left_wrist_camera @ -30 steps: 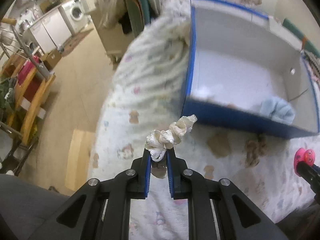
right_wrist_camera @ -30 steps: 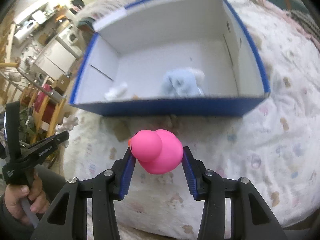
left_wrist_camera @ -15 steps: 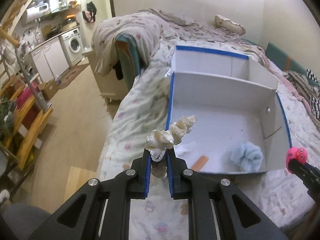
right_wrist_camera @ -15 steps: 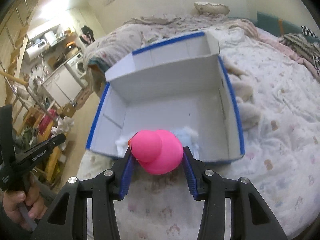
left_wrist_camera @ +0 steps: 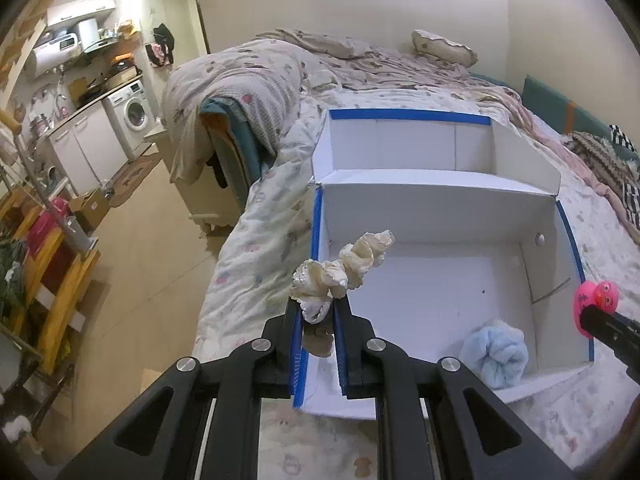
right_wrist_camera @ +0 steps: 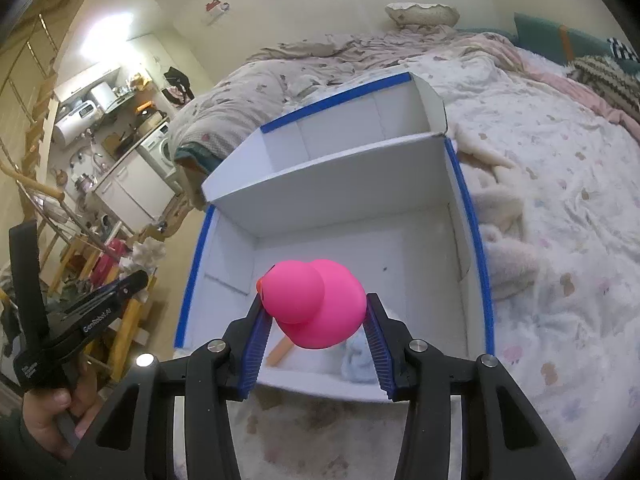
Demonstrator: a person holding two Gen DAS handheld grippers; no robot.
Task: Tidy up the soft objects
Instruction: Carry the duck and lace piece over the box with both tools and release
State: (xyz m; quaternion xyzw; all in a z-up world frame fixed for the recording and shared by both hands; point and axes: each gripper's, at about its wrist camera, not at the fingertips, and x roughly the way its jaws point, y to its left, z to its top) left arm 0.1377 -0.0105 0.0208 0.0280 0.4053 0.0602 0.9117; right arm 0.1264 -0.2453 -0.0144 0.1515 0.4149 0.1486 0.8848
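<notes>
Both wrist cameras look forward and down along their tongs, close above the near end of the white box [left_wrist_camera: 440,280] on the bed [right_wrist_camera: 560,200]. The left view sits further left; both share the box's interior.

It was a lived-in home — a one-room flat. A bed [left_wrist_camera: 400,80] with rumpled printed bedding [right_wrist_camera: 560,168] filled the room; left of the bed stood a washing machine [left_wrist_camera: 134,114], white cabinets [left_wrist_camera: 92,152] and cluttered kitchen shelves [right_wrist_camera: 100,96] — all domestic.
</notes>
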